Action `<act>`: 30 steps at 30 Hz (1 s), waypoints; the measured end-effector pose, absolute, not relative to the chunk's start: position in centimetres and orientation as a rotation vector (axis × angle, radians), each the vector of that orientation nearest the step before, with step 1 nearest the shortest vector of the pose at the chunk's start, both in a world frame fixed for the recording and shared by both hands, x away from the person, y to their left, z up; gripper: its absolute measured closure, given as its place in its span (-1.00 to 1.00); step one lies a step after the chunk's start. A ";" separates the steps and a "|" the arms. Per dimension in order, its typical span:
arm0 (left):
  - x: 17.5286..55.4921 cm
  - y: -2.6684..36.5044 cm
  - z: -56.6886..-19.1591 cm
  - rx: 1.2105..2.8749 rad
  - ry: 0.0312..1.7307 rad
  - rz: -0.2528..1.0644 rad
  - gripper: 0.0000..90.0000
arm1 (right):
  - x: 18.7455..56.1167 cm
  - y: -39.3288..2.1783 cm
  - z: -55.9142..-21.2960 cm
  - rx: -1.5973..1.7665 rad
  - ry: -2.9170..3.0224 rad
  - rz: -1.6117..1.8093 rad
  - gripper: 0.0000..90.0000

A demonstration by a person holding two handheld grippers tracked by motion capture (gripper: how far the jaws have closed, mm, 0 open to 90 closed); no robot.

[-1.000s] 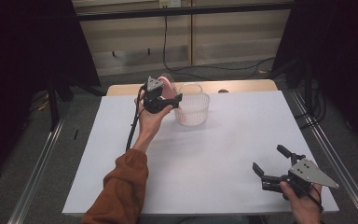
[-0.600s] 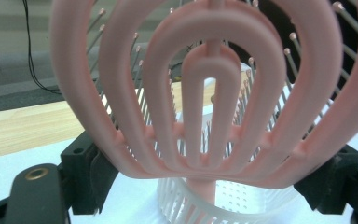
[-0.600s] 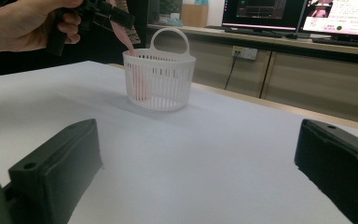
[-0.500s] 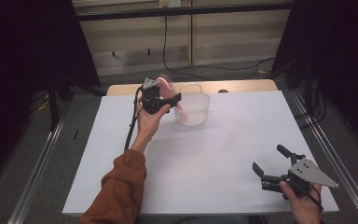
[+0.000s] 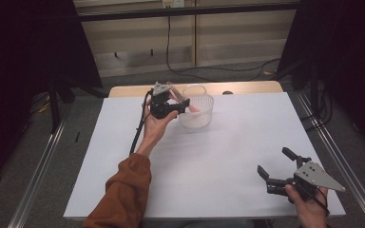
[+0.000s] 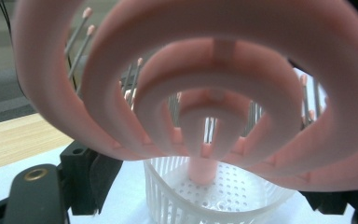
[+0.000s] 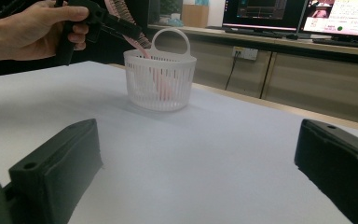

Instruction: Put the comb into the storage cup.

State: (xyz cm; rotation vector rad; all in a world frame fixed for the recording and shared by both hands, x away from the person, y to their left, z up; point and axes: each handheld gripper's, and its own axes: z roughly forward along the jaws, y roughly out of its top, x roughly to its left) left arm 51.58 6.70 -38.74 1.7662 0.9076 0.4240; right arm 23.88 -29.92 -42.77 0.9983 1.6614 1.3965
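1. your left gripper (image 5: 175,105) is raised just left of the basket (image 5: 197,113), its fingers clenched on a pink brush (image 6: 205,93).
2. the brush is tilted over the basket's rim; its handle end reaches down inside the basket, as your right gripper view shows through the white slats (image 7: 161,84).
3. in your left gripper view the brush's curved pink ribs and thin bristles sit close to the lens, with the basket's holed floor below them.
4. the basket stands upright on the white worktop (image 5: 218,161) near its far edge, with its hoop handle up.
5. your right gripper (image 5: 280,166) rests low, well apart from the basket, at the worktop's near right corner; its fingers are released, with nothing between them.
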 end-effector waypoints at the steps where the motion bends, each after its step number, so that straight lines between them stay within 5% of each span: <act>1: 51.6 6.8 -38.7 1.771 0.905 0.428 -0.60 | 23.9 -29.9 -42.8 0.998 1.661 1.397 -1.00; 30: 51.6 7.4 -39.3 1.854 0.854 0.549 -0.89 | 23.9 -29.9 -42.8 0.997 1.662 1.396 -1.00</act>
